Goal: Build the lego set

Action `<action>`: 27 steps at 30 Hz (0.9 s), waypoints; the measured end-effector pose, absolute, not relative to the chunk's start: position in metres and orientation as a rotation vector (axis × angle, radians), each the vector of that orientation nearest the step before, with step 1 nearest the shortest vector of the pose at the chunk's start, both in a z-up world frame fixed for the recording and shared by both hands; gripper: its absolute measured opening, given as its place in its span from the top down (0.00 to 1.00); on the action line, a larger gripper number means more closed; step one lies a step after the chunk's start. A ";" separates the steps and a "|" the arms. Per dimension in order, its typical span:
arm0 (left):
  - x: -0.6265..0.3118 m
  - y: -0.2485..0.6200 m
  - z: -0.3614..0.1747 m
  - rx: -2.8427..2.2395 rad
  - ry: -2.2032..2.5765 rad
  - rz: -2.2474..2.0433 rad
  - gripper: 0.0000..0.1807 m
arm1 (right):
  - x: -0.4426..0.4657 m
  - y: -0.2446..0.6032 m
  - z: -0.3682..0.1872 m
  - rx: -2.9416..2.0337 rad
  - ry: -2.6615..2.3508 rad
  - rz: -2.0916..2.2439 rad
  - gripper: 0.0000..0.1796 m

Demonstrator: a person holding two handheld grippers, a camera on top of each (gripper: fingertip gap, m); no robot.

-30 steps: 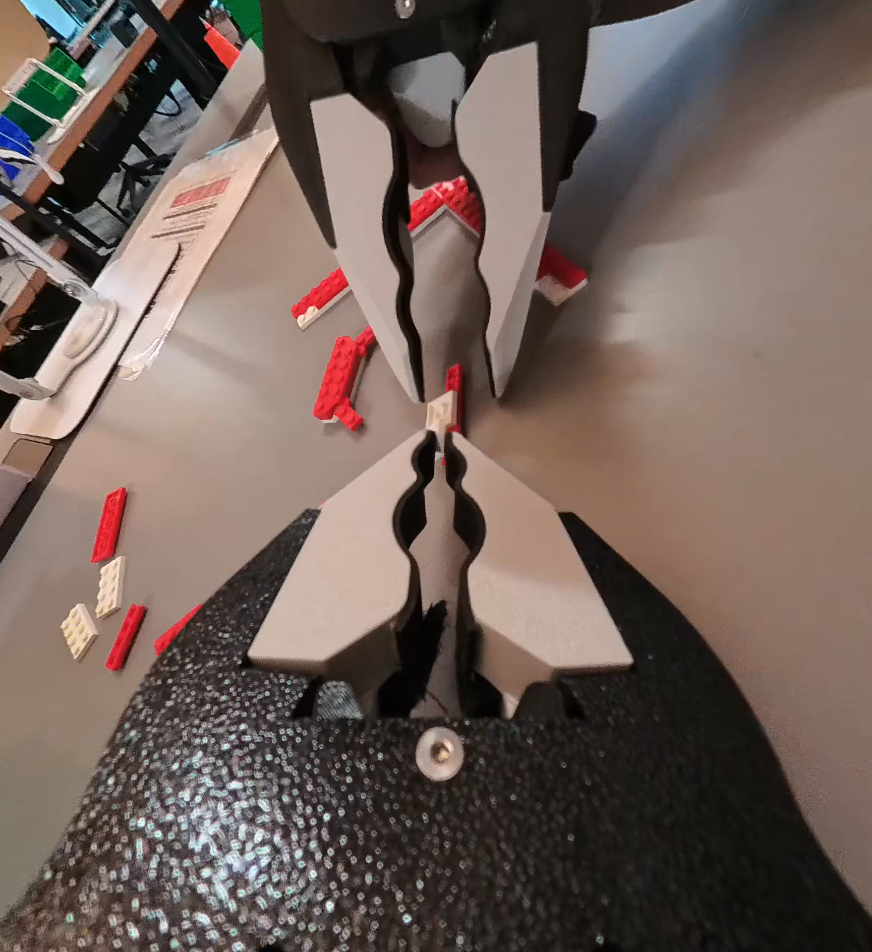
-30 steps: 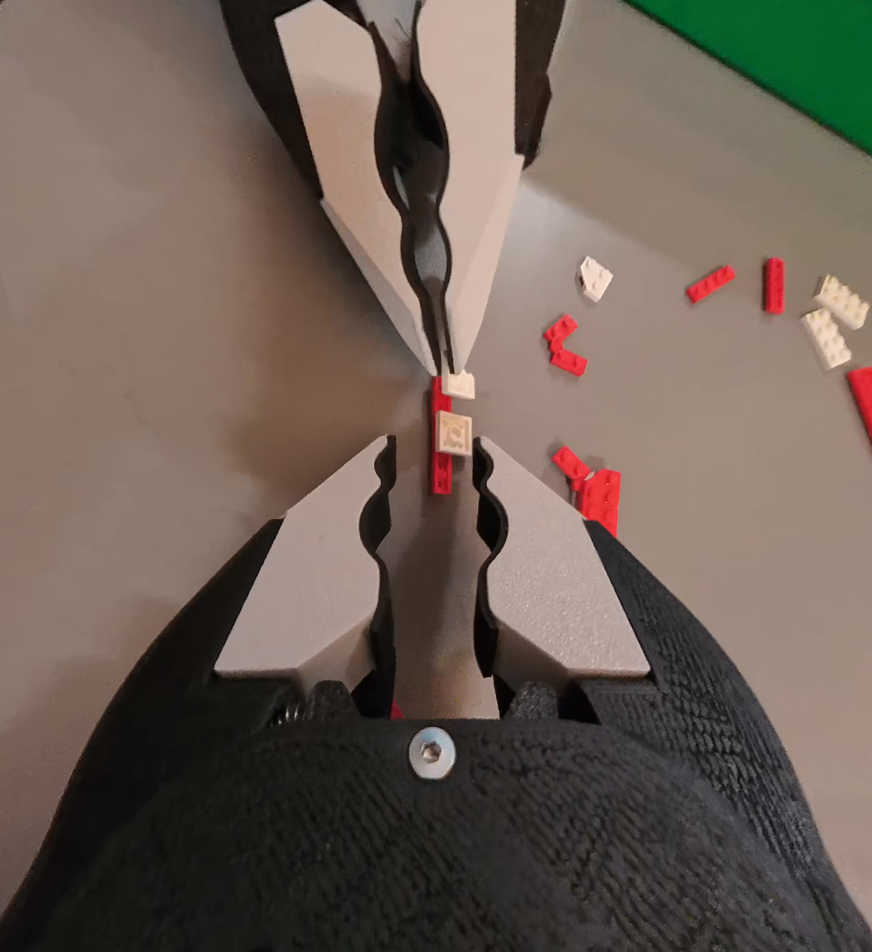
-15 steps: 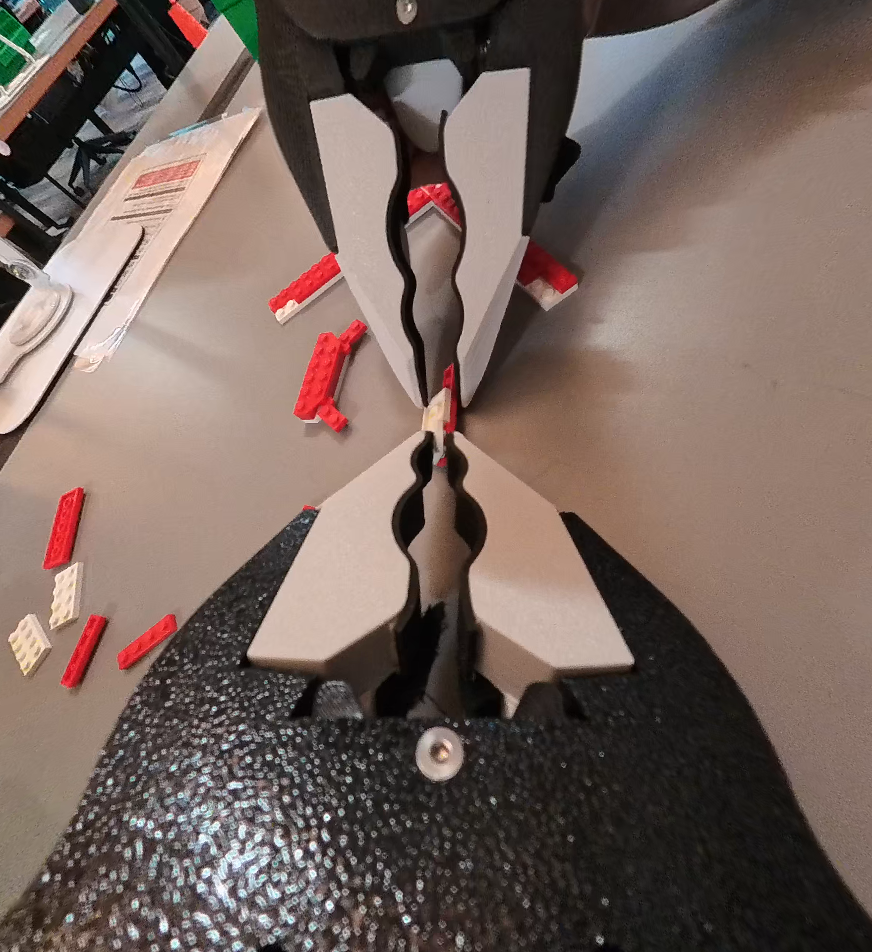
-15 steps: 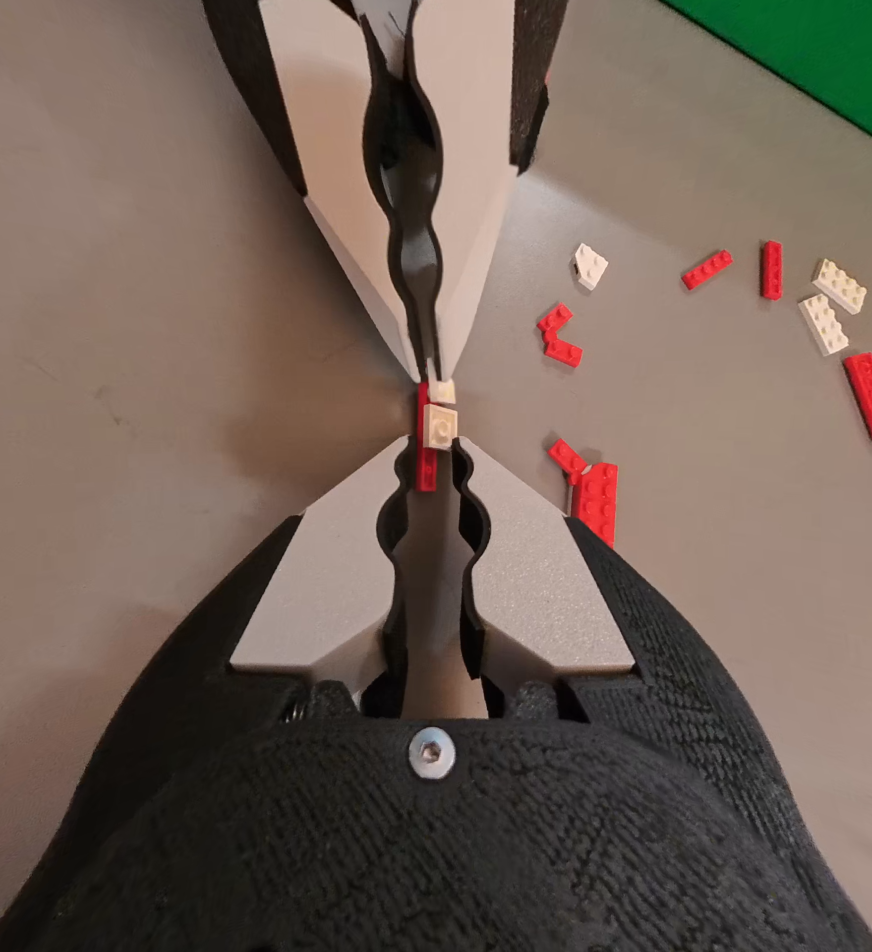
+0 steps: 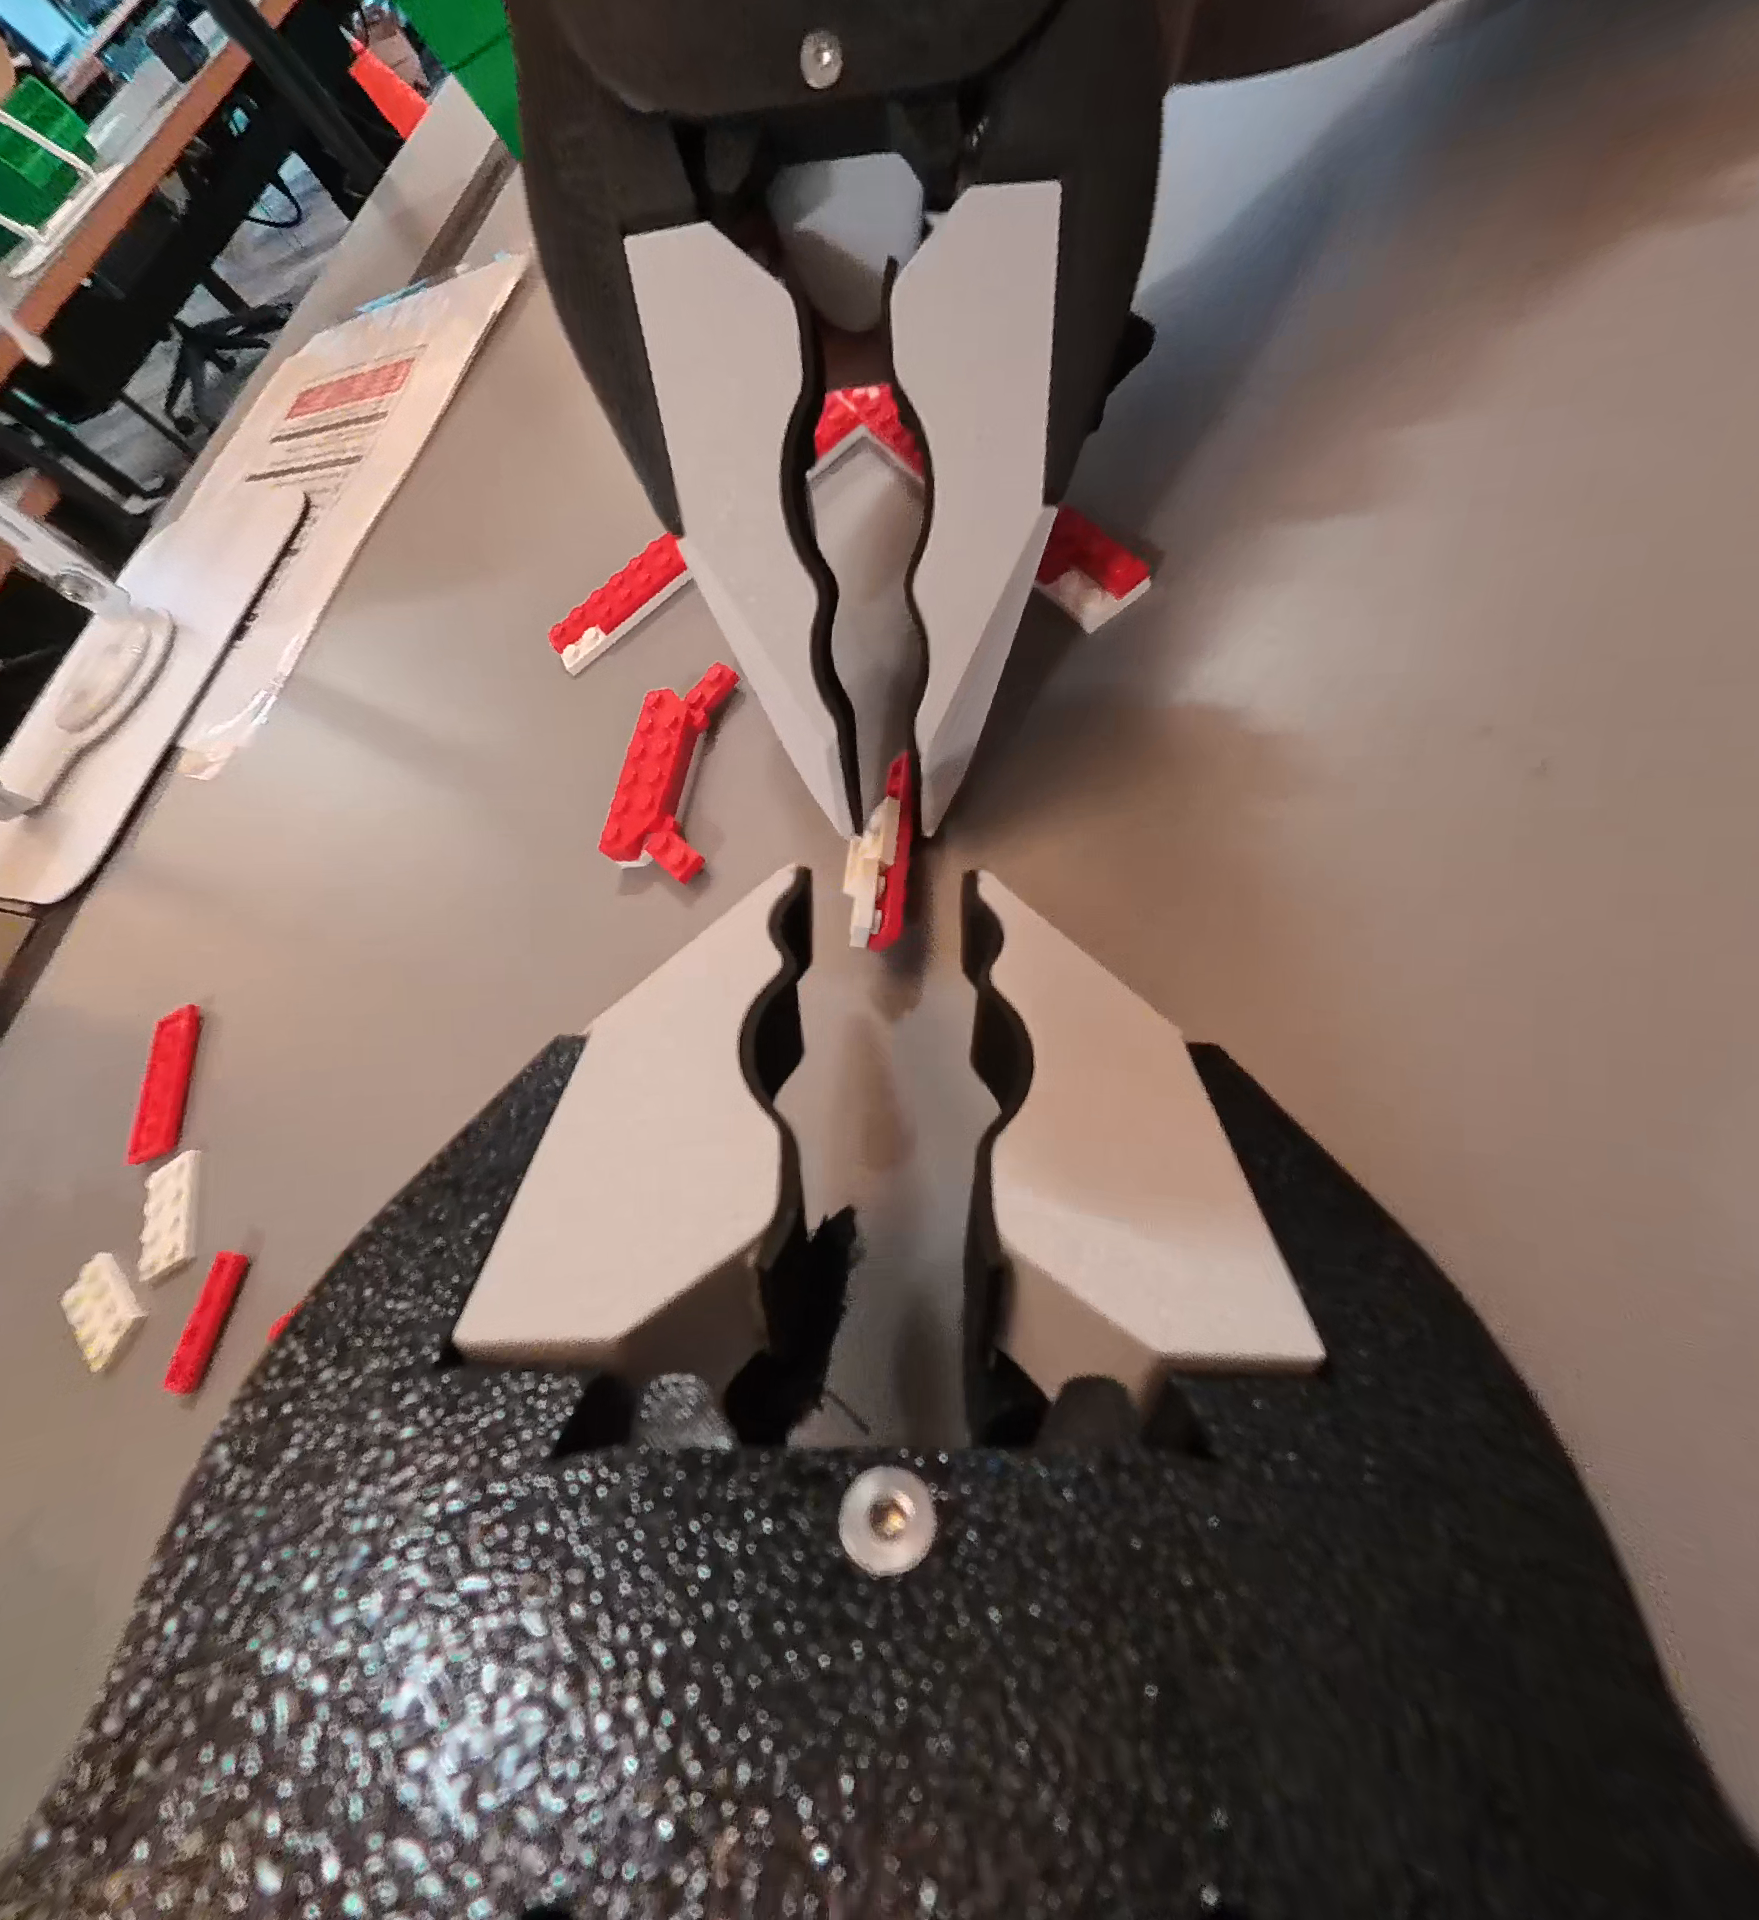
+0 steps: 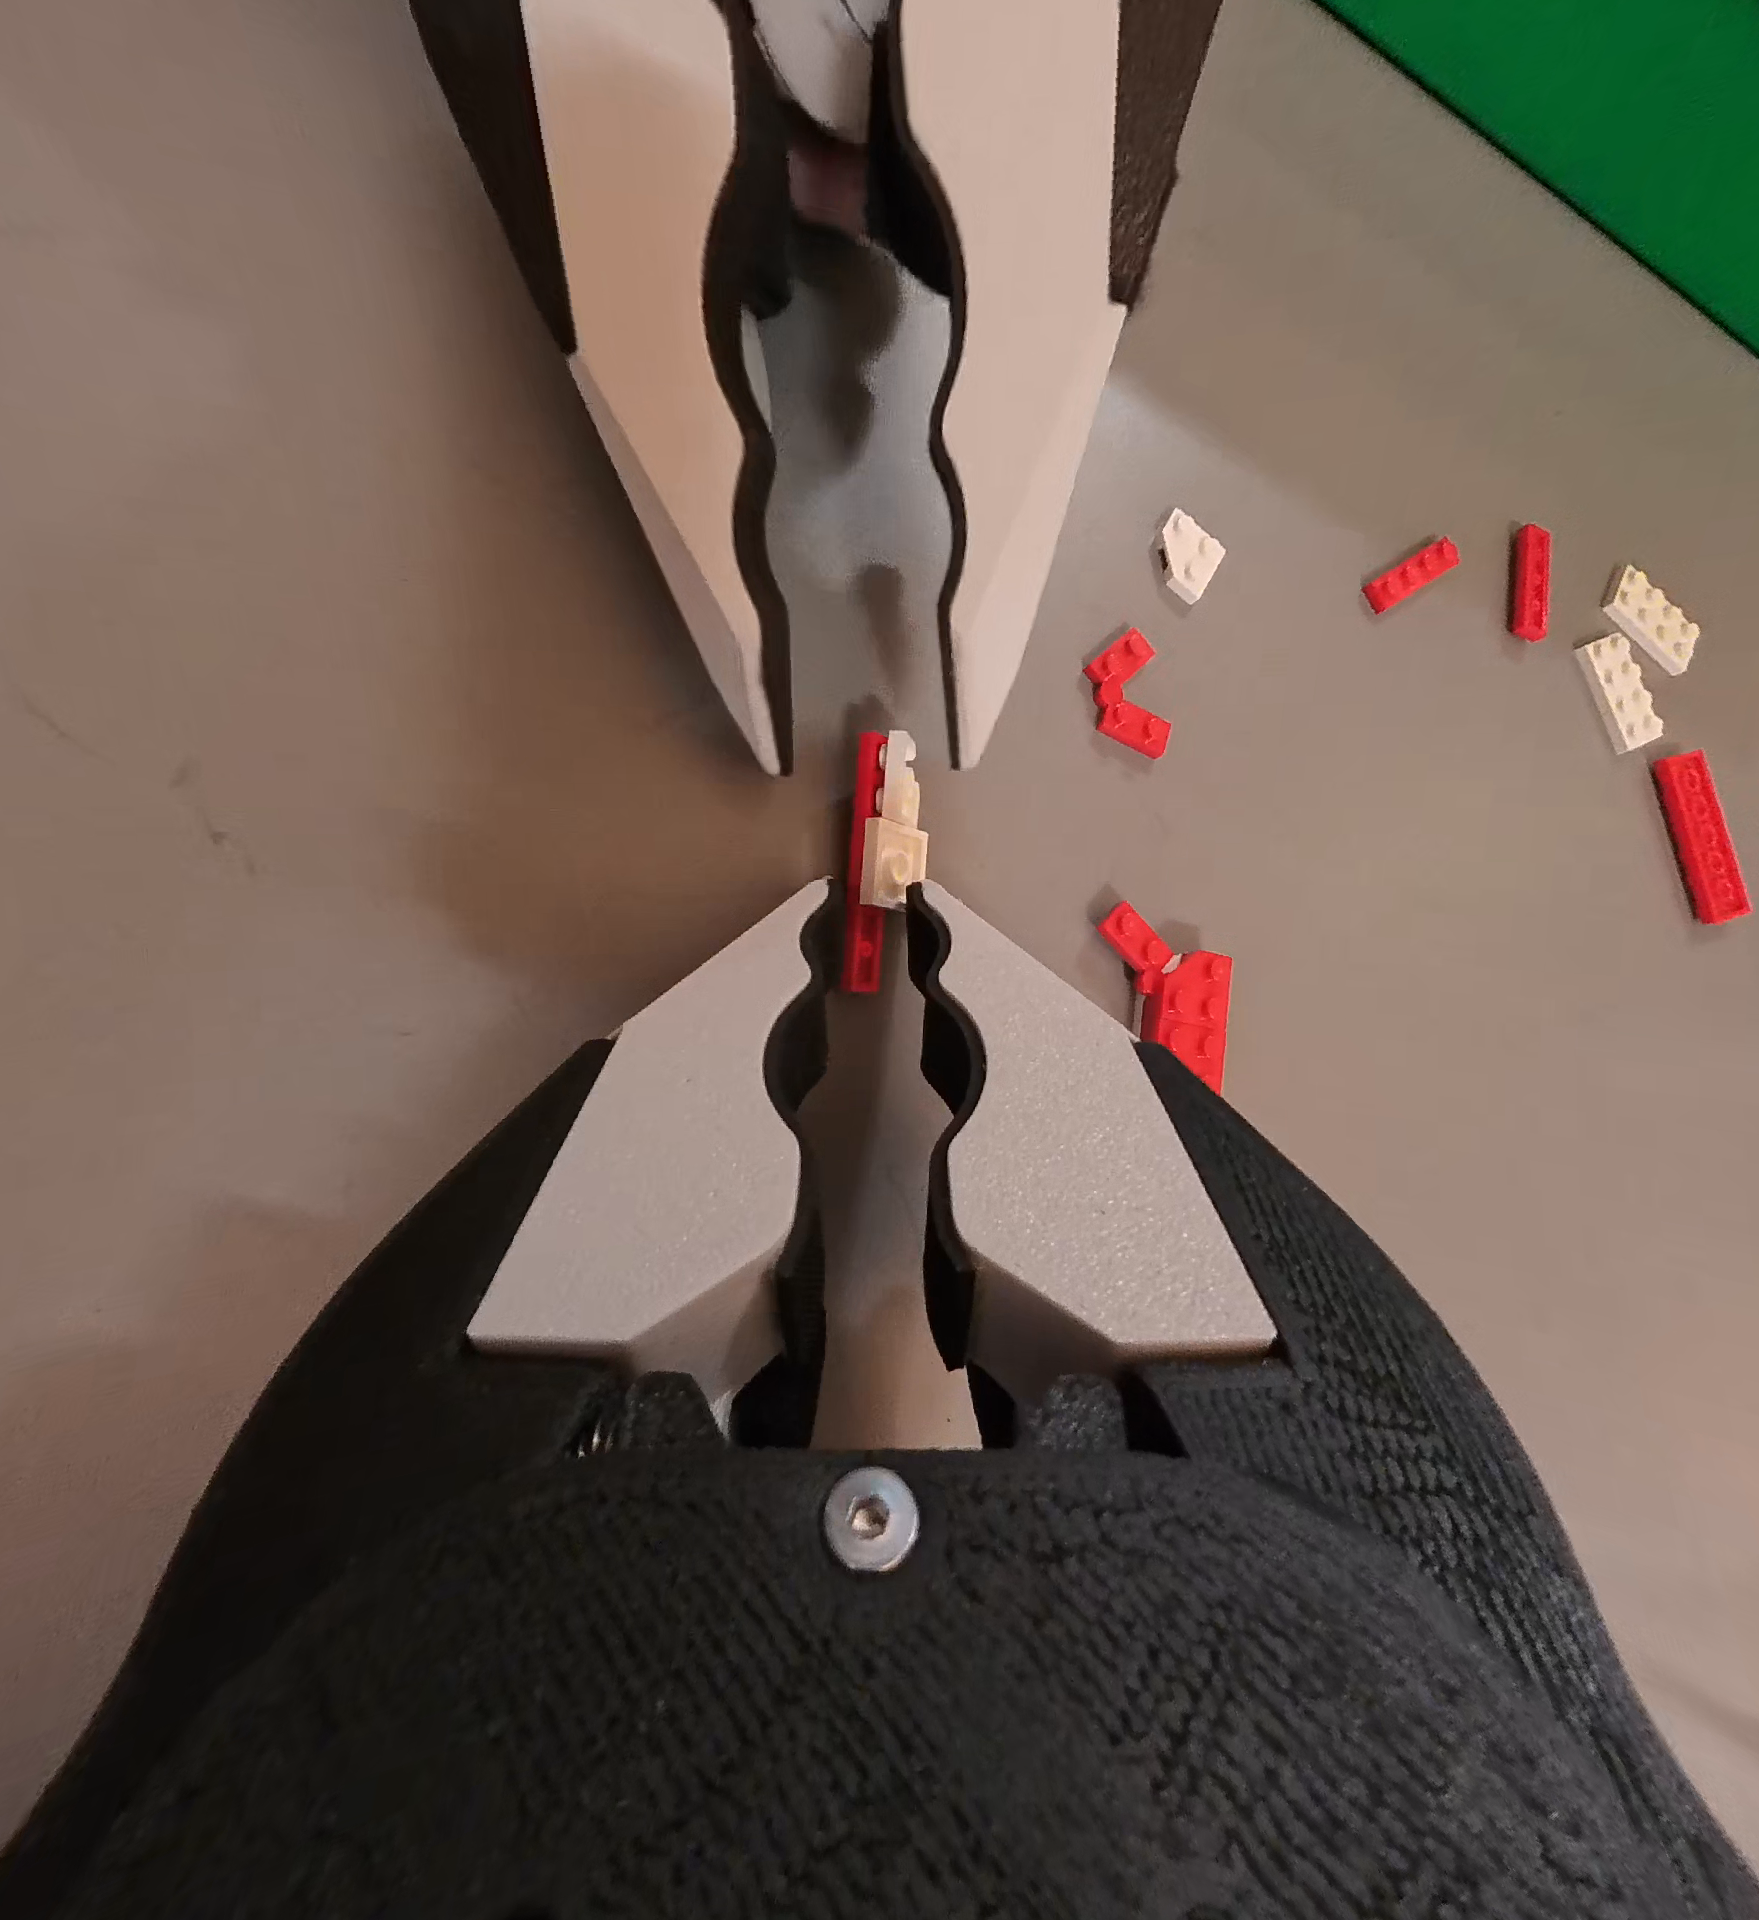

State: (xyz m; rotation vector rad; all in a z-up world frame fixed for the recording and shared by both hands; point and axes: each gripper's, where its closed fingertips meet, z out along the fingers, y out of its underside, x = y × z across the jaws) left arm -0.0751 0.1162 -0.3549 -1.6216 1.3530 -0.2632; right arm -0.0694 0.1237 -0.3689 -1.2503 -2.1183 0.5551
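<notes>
A small assembly (image 6: 867, 951), a narrow red plate with small white pieces on its side, stands on edge between the two grippers; it also shows in the left wrist view (image 5: 896, 894). My right gripper (image 6: 870, 894) is shut on one end of it and enters the left wrist view from the top (image 5: 890, 821). My left gripper (image 5: 885, 888) is open, its fingertips either side of the other end without touching. It shows at the top of the right wrist view (image 6: 867, 764). I cannot tell whether the assembly rests on the grey table (image 6: 283, 623).
Loose red and white plates lie on the table (image 6: 1701, 836) (image 6: 1618, 691) (image 5: 163, 1081) (image 5: 168, 1210). A red sub-assembly (image 5: 662, 769) and a larger red-and-white build (image 5: 626, 597) lie beyond. A printed sheet (image 5: 335, 416) lies at the left edge. A green surface (image 6: 1633, 156) borders the table. My left and right fingertips are right by each other.
My right gripper has closed on the red-and-white assembly. My left gripper, shut on it before, has opened and let it go.
</notes>
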 end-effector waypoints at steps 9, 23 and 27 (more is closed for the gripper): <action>-0.074 0.122 -0.363 -1.602 1.439 -0.096 0.96 | -0.070 0.124 -0.369 -1.252 -2.116 0.550 0.95; -0.075 0.125 -0.365 -1.637 1.432 -0.060 0.98 | -0.072 0.127 -0.368 -1.351 -2.062 0.628 0.96; -0.076 0.126 -0.365 -1.661 1.425 -0.085 0.96 | -0.073 0.128 -0.367 -1.419 -2.021 0.716 0.96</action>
